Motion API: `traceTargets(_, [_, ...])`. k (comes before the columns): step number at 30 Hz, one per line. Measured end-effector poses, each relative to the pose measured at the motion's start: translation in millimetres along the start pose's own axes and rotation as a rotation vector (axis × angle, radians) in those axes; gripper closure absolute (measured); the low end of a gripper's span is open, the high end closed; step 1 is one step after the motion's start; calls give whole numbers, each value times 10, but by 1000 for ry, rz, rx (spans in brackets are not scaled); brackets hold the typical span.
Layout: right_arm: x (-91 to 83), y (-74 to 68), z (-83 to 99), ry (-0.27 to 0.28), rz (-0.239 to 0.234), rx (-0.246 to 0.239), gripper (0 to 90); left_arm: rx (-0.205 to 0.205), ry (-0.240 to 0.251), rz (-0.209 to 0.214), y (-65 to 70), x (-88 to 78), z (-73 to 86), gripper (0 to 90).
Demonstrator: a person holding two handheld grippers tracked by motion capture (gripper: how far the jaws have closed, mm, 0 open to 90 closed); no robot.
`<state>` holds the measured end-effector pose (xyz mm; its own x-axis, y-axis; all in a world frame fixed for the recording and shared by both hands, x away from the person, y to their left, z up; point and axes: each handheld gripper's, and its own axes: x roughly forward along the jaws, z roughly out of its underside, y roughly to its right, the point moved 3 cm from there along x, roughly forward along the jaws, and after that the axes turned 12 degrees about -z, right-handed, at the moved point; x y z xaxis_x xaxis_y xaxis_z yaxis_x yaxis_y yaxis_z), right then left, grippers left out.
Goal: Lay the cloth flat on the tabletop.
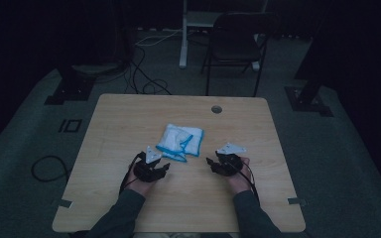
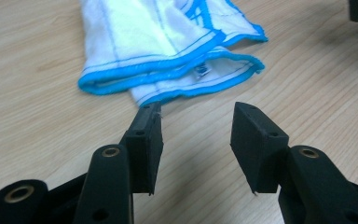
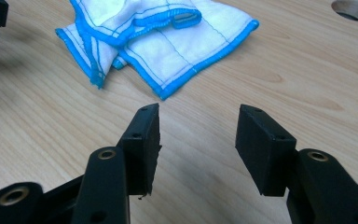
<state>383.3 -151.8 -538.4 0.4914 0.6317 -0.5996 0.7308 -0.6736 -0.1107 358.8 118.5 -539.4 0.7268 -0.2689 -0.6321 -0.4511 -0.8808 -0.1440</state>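
Note:
A white cloth with blue edging [image 1: 181, 141] lies loosely folded in the middle of the wooden table [image 1: 129, 119]. My left gripper [image 1: 164, 168] rests just short of its near left corner, jaws open and empty. In the left gripper view the cloth [image 2: 158, 42] lies just beyond the left gripper [image 2: 198, 109], whose left fingertip is close to the hem. My right gripper [image 1: 210, 162] sits to the right of the cloth, open with nothing between its jaws. In the right gripper view the cloth [image 3: 168, 42] lies a short way ahead of the right gripper [image 3: 200, 112].
A round cable hole [image 1: 217, 109] is cut in the table's far right part. A dark chair [image 1: 235, 39] and a white stand leg [image 1: 183, 34] are beyond the table. Cables [image 1: 144, 79] trail on the floor at the far left.

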Motion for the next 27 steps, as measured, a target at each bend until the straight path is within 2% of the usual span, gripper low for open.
traceTargets(4, [53,-26,-47,3,2,-14,502,24,2,9,63,30,-35,538])
traceTargets(14, [161,-48,-124,15,-2,-34,550,45,1,23,167,103,-84,540])
traceTargets(21, [268,-42,-168,-4,-3,-59,559,49,5,33,223,136,-114,547])
traceTargets(27, [398,-55,-222,-29,-30,-66,526,58,7,34,232,145,-124,546])
